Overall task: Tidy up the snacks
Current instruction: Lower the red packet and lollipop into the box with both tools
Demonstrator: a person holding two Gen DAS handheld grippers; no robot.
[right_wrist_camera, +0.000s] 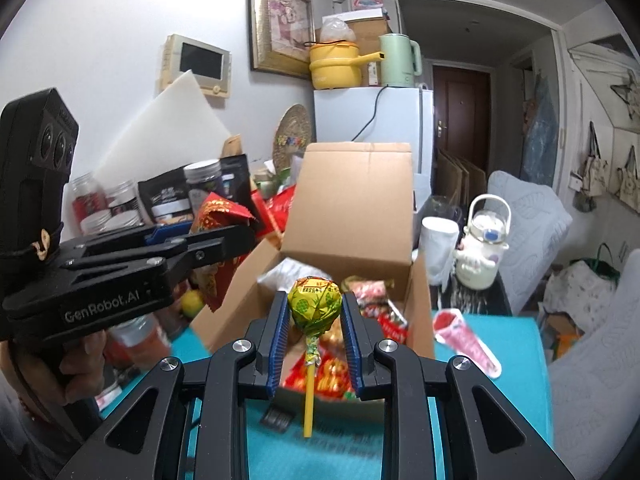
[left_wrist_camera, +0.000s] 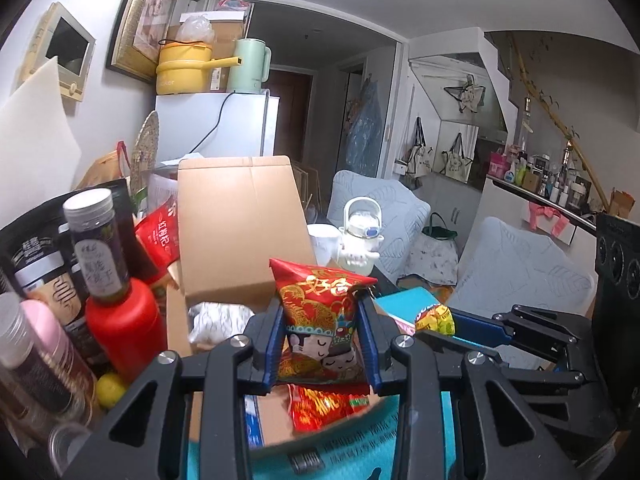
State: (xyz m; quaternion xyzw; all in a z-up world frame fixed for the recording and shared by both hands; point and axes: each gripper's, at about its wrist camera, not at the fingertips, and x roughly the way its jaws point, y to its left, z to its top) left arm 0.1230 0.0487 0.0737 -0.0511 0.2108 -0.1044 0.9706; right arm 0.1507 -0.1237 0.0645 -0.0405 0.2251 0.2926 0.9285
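Note:
My left gripper (left_wrist_camera: 322, 312) is shut on a red snack bag (left_wrist_camera: 320, 316) with gold print and cartoon faces, held above the open cardboard box (left_wrist_camera: 236, 220). My right gripper (right_wrist_camera: 314, 308) is shut on a yellow-wrapped lollipop (right_wrist_camera: 314, 306) with a yellow stick, held over the same cardboard box (right_wrist_camera: 352, 200), which holds red snack packets (right_wrist_camera: 372, 300). The left gripper (right_wrist_camera: 216, 240) with its red bag shows at the left of the right wrist view. The right gripper and lollipop (left_wrist_camera: 434, 320) show at the right of the left wrist view.
Jars, bottles and a red bottle (left_wrist_camera: 120, 328) crowd the table's left side. A pink wrapped cone snack (right_wrist_camera: 466, 340) lies on the teal tabletop (right_wrist_camera: 500, 400) right of the box. A white kettle (right_wrist_camera: 486, 248) and white cup (right_wrist_camera: 438, 248) stand behind. Grey chairs stand at right.

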